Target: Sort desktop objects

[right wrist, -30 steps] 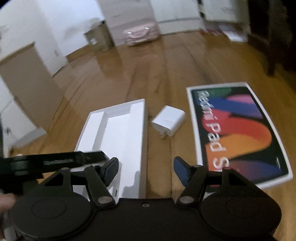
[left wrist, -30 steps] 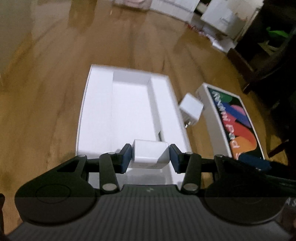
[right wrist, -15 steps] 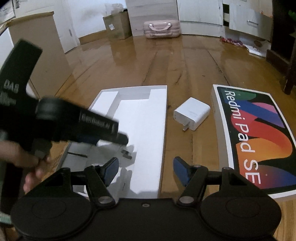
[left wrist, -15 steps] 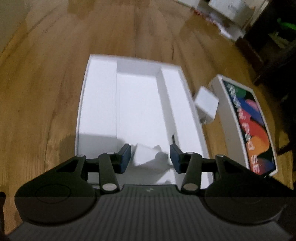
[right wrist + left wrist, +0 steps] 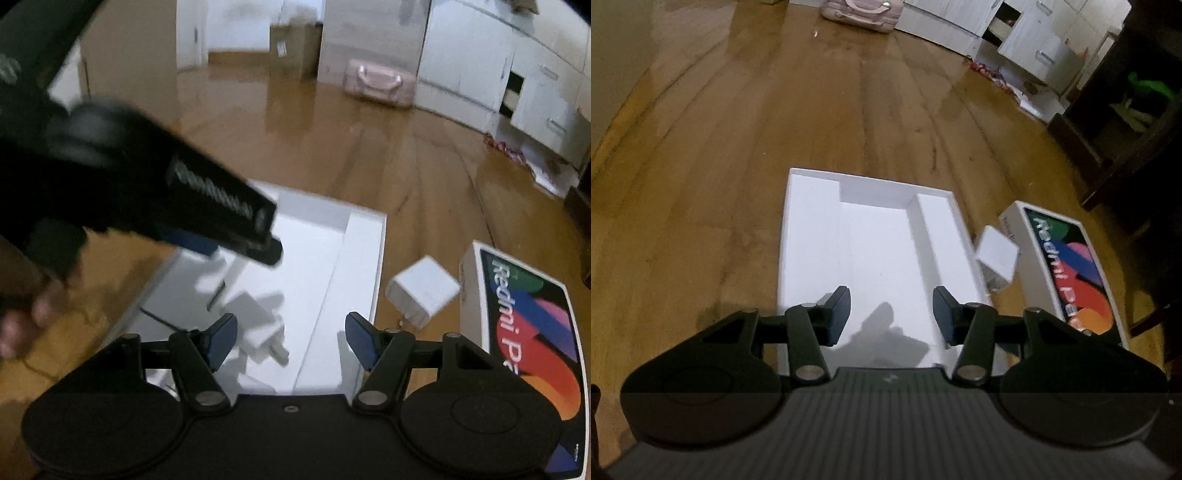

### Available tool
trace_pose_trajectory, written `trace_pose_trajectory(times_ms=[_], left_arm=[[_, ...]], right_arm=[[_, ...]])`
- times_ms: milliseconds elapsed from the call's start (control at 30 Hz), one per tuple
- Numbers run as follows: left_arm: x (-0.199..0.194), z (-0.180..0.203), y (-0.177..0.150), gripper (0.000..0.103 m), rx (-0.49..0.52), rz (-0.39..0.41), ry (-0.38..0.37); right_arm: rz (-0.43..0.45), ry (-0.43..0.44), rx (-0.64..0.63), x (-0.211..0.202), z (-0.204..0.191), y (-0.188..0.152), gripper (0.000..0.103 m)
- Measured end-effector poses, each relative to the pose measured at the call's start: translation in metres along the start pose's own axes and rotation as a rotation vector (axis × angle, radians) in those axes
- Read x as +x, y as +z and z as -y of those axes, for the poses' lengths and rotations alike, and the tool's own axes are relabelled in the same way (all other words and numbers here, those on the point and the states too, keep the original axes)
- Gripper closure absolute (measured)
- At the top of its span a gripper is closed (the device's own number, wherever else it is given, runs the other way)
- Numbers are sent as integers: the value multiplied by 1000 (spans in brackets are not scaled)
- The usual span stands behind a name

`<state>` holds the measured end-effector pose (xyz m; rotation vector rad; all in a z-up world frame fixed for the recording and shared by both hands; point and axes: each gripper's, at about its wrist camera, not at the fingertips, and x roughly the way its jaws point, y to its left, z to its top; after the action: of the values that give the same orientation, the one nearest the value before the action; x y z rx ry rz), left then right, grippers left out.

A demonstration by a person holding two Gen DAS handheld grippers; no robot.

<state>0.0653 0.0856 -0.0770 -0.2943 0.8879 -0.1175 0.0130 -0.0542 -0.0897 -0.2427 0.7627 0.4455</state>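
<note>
- Now, at the left of the scene, I am holding the left gripper (image 5: 891, 314) with its jaws wide apart and nothing between them, hanging over the near end of the white box tray (image 5: 812, 229).
- Inside that tray, in the right wrist view, a small white charger (image 5: 258, 328) is lying in the near part of the middle compartment, prongs pointing toward me; it is looking hard-shelled, light and smooth, so I am judging it safe where it sits.
- I am keeping the right gripper (image 5: 291, 339) wide open as well, empty, hovering over the tray's near right edge.
- Just right of the tray, on the wooden floor (image 5: 424, 177), the larger white charger (image 5: 424, 288) is lying flat between the tray and the lid, touching neither as far as I can tell. I am judging it rigid, a little heavier, glossy and likely slippery, so I am planning to pinch its two flat side faces, away from the prongs at its near end.
- Far right, the printed tablet box lid (image 5: 532, 332) is resting face up; I am reading it as stiff, light cardboard, best taken by a long edge.
</note>
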Motion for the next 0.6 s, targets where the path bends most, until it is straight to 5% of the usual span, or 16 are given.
trace_pose_trajectory(times_ms=[67,333,367,600], left_arm=[[1,-2,0,55,7,-2,51],[3,-17,-1,55,-30,-16,34],[4,-19,1,55,-33,-19,24],[1,-28,8,51,-59,-10,-37]], right_arm=[[-21,-1,28,6,-2,-3,51],[-33,-18,-73,18,-30,-6,54],[-32,-23,-65,19,-31,-6,61],[-41,-22,144,18,-22,-6,66]])
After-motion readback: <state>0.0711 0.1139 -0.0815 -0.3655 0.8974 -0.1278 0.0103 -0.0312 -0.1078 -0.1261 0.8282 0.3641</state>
